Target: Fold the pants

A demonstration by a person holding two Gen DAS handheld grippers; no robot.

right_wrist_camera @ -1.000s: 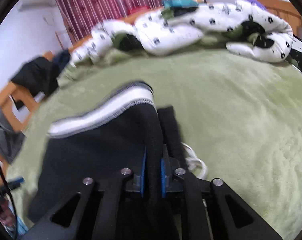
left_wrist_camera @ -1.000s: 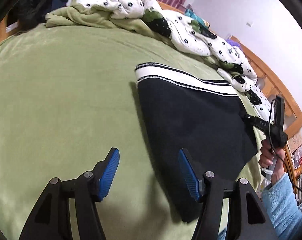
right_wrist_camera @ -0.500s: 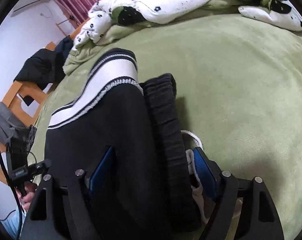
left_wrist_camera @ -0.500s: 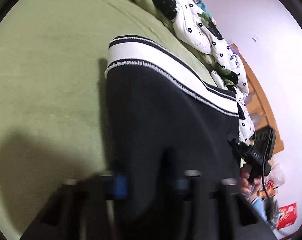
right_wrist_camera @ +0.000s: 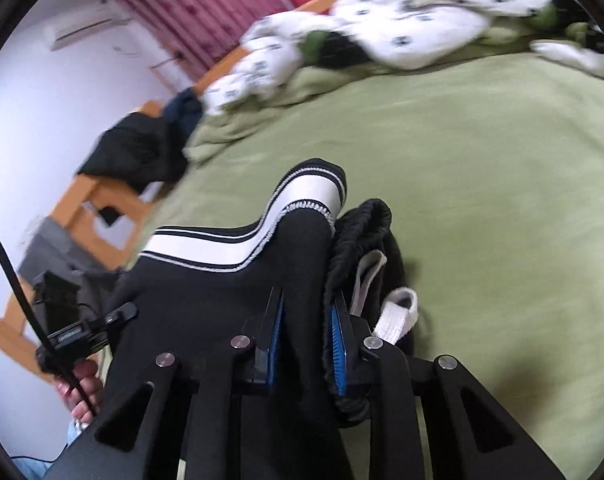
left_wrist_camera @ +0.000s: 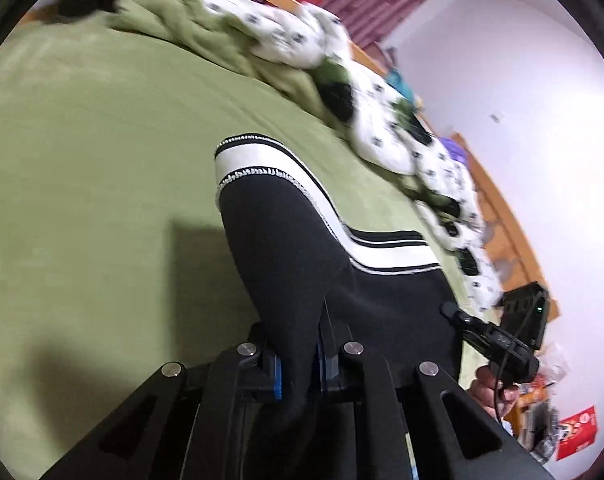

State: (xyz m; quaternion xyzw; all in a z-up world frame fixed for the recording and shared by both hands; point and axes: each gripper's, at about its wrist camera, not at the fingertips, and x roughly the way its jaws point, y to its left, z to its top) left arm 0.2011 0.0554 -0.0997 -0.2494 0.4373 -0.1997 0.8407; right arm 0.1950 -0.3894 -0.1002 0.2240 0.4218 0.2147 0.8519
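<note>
Black pants (left_wrist_camera: pixel 285 240) with a white, black-striped cuff band (left_wrist_camera: pixel 257 160) lie folded on the green bed. My left gripper (left_wrist_camera: pixel 297 372) is shut on the near edge of the black fabric and lifts it off the bed. In the right wrist view my right gripper (right_wrist_camera: pixel 304 354) is shut on the pants (right_wrist_camera: pixel 229 300) beside the ribbed waistband (right_wrist_camera: pixel 362 228) and its white drawstring (right_wrist_camera: pixel 398 312). The cuff band (right_wrist_camera: pixel 310 196) stands raised ahead. Each gripper shows in the other's view, the right one in the left wrist view (left_wrist_camera: pixel 502 336) and the left one in the right wrist view (right_wrist_camera: pixel 81 332).
A green blanket (left_wrist_camera: pixel 81 160) covers the bed. A white spotted duvet (left_wrist_camera: pixel 382 120) is heaped along the far side, by the wooden bed frame (left_wrist_camera: pixel 498 208). Dark clothes (right_wrist_camera: pixel 137 152) hang on a wooden rail at the left. Red curtains (right_wrist_camera: pixel 229 4) and white walls stand behind.
Both grippers were open over the pants half a second ago. Now both have shut on the fabric and raised the near edge off the bed.
</note>
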